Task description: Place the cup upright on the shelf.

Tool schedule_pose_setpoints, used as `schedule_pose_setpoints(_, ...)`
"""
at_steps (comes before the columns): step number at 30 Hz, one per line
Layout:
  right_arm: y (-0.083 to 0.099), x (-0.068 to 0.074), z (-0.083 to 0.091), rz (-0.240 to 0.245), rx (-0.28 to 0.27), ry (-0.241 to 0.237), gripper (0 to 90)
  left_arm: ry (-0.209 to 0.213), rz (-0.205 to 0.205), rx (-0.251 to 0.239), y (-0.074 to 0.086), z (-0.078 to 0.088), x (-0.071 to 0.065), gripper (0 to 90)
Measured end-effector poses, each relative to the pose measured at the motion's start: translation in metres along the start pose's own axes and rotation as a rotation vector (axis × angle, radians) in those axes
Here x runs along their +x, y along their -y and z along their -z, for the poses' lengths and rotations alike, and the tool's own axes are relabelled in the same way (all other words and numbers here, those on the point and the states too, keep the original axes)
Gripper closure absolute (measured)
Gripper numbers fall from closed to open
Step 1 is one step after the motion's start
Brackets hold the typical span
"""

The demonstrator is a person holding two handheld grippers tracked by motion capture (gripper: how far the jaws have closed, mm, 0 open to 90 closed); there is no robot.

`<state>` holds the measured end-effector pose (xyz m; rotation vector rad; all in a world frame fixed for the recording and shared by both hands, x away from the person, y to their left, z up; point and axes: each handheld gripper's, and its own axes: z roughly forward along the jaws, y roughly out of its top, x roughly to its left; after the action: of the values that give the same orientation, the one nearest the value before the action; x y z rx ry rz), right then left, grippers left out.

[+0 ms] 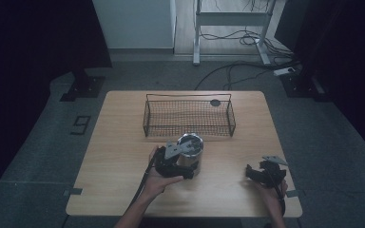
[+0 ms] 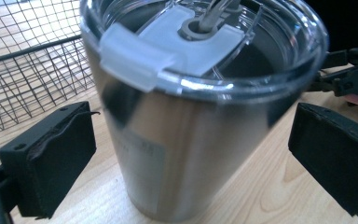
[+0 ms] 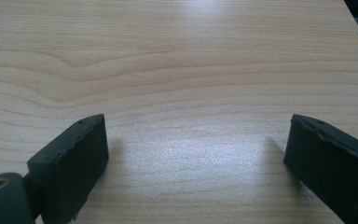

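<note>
Left gripper view: left gripper (image 2: 186, 154) jaws stood wide either side of steel tumbler (image 2: 186, 116), not touching, likely lined up for grasp. Tumbler sat on table (image 1: 123, 156) just before wire basket (image 1: 188, 115). Right gripper (image 3: 196, 149) wide, empty, parked aside.

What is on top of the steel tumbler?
A clear lid with a pale slider closes the steel tumbler. A metal straw rises through its hole. Whether any drink is inside cannot be seen, because lid and wall cover it.
</note>
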<state>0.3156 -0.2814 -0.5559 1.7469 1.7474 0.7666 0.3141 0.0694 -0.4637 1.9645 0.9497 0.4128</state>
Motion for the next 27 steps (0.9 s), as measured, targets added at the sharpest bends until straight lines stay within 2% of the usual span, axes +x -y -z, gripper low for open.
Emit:
schedule_pose_setpoints(8,0.000,0.000,0.000,0.000,0.000,0.000,5.9,-0.031,-0.011,0.003,-0.003,-0.011,-0.004,0.5)
schedule_pose_setpoints(14,0.000,0.000,0.000,0.000,0.000,0.000,5.8,-0.058,0.001,-0.003,-0.007,-0.021,-0.005,0.4)
schedule_pose_setpoints(20,0.000,0.000,0.000,0.000,-0.001,-0.001,6.1,-0.072,0.003,-0.022,-0.005,-0.031,-0.006,0.3)
schedule_pose_setpoints(22,0.000,0.000,0.000,-0.001,-0.002,-0.001,6.2,-0.081,0.007,-0.008,-0.004,-0.037,-0.006,0.6)
schedule_pose_setpoints(25,0.000,0.000,0.000,-0.001,-0.002,-0.001,6.2,-0.091,0.006,-0.014,-0.003,-0.039,-0.007,2.1)
schedule_pose_setpoints(27,0.001,-0.001,0.000,-0.001,-0.002,-0.002,6.2,-0.083,0.006,-0.015,-0.002,-0.039,-0.006,2.4)
